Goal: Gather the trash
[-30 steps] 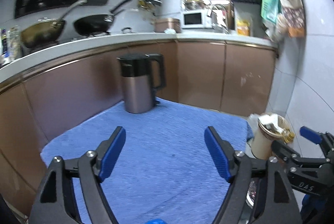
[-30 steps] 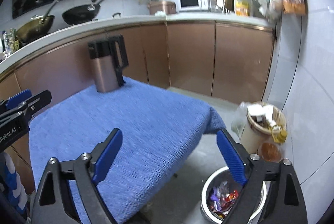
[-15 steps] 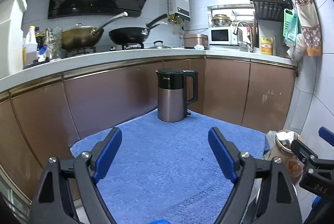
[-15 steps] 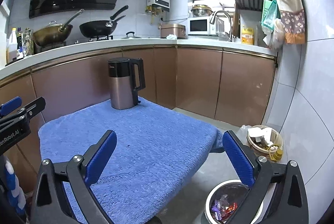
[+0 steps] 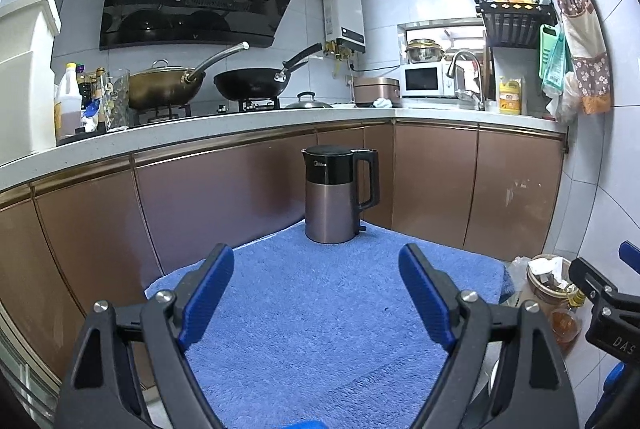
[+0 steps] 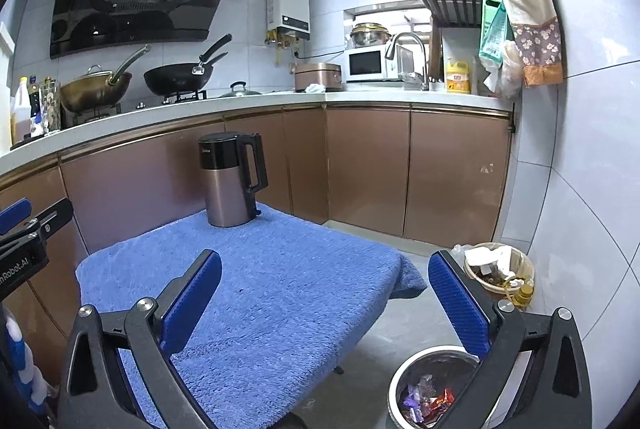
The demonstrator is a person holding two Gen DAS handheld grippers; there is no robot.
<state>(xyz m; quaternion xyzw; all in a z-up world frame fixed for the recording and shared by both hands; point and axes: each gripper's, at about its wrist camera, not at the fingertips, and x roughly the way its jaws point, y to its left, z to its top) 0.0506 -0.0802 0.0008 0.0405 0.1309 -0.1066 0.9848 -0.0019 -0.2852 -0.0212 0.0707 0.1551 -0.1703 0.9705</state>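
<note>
Trash point(image 6: 426, 399): wrappers lie in the steel bin point(image 6: 394, 391) on the floor, near right, below our right gripper point(image 6: 325, 303).
Fingers: both pairs spread wide, nothing between them; left gripper point(image 5: 316, 295) likewise empty.
Cloth point(image 5: 320, 309): bare except the kettle point(image 5: 334, 193) at its far edge.
Progress: we judge collecting done, or nearly; no loose trash shows.
</note>
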